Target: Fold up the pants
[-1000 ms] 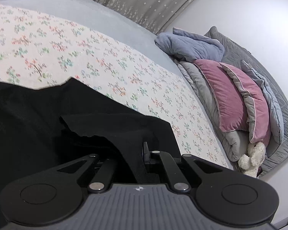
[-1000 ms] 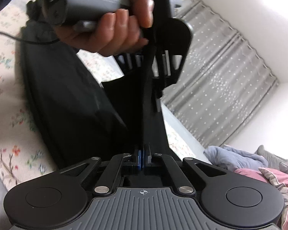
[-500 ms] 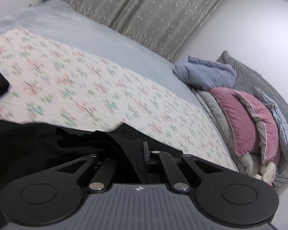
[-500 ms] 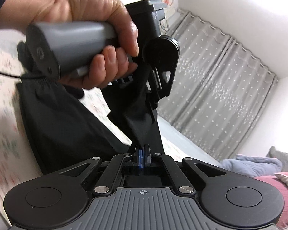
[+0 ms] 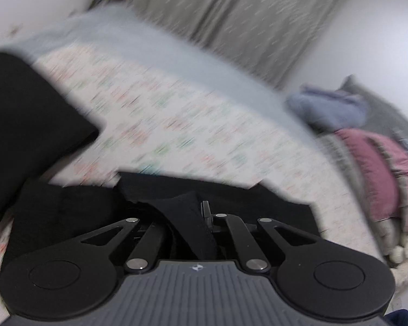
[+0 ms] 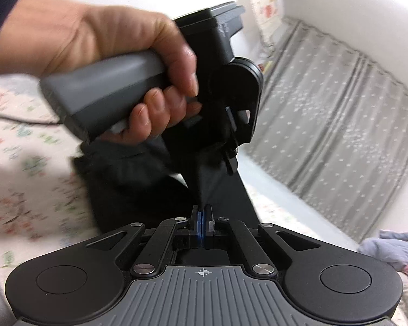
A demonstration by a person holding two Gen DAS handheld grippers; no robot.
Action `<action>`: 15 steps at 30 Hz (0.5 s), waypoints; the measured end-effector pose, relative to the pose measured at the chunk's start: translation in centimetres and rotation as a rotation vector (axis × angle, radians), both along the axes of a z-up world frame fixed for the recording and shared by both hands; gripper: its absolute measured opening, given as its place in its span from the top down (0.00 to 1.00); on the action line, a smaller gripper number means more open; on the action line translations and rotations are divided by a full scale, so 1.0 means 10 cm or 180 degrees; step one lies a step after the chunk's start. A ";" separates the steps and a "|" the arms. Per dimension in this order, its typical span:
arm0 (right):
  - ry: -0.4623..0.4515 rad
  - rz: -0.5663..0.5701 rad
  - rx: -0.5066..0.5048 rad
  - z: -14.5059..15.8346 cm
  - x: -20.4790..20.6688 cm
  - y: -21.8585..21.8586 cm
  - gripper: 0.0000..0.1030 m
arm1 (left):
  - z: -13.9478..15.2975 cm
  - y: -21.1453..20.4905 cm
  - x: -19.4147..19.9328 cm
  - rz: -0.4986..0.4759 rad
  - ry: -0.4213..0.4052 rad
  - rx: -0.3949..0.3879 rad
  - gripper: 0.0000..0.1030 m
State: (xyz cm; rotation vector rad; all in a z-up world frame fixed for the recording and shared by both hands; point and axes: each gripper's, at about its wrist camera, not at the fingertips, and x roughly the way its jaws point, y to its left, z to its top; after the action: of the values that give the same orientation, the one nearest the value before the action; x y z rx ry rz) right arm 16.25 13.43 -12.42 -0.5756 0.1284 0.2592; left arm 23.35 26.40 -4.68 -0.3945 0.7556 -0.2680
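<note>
The black pants (image 5: 68, 212) lie on the floral bed sheet (image 5: 176, 125), with another dark part (image 5: 27, 114) at the left of this blurred view. My left gripper (image 5: 195, 217) is shut on a bunched fold of the fabric. My right gripper (image 6: 202, 217) is shut on a taut black edge of the pants (image 6: 138, 184), which rises from its blue pads. In the right wrist view a hand (image 6: 117, 54) holds the left gripper (image 6: 228, 163) just ahead, and the cloth stretches between the two grippers.
A grey dotted curtain (image 6: 326, 108) hangs behind the bed. A blue blanket (image 5: 329, 106), pink and grey pillows (image 5: 372, 168) and a plush toy (image 5: 402, 247) are piled at the right. A thin black cable (image 6: 19, 119) crosses the sheet at the left.
Both grippers have swept across the bed with the pants edge held. The hanging cloth below them has shortened, and another part of the pants has come into the left wrist view.
</note>
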 end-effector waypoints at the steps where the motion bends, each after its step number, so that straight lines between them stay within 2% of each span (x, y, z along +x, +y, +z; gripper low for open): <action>1: 0.0065 0.0036 -0.0022 -0.04 -0.02 0.01 1.00 | -0.09 0.04 0.01 0.0038 0.0115 0.0014 0.78; 3: 0.0165 0.0097 -0.0087 -0.10 -0.07 0.08 1.00 | -0.25 0.11 0.03 0.0063 0.0301 -0.0005 0.76; 5: 0.0254 0.0133 -0.0136 -0.16 -0.13 0.06 1.00 | -0.31 0.17 0.03 0.0068 0.0394 -0.0091 0.70; 7: 0.0328 0.0157 -0.0149 -0.16 -0.17 0.01 1.00 | -0.31 0.19 0.04 0.0082 0.0415 -0.0154 0.55; 9: 0.0371 0.0200 -0.0151 -0.14 -0.19 -0.02 1.00 | -0.30 0.20 0.07 0.0140 0.0430 -0.0167 0.49; 11: 0.0398 0.0232 -0.0153 -0.11 -0.25 -0.02 1.00 | -0.30 0.18 0.11 0.0247 0.0424 -0.0098 0.52; 12: 0.0398 0.0243 -0.0162 -0.10 -0.24 0.00 1.00 | -0.30 0.17 0.14 0.0303 0.0418 -0.0054 0.75; 13: 0.0410 0.0260 -0.0180 -0.10 -0.23 0.02 1.00 | -0.29 0.16 0.16 0.0355 0.0409 0.0004 0.80; 15: 0.0406 0.0295 -0.0203 -0.10 -0.22 0.03 1.00 | -0.22 0.15 0.15 0.0377 0.0331 -0.0016 0.80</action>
State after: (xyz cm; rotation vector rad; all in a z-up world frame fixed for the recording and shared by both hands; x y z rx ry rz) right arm 14.05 13.76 -13.46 -0.6292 0.2344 0.3830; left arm 24.82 27.93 -6.90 -0.4587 0.8303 -0.1390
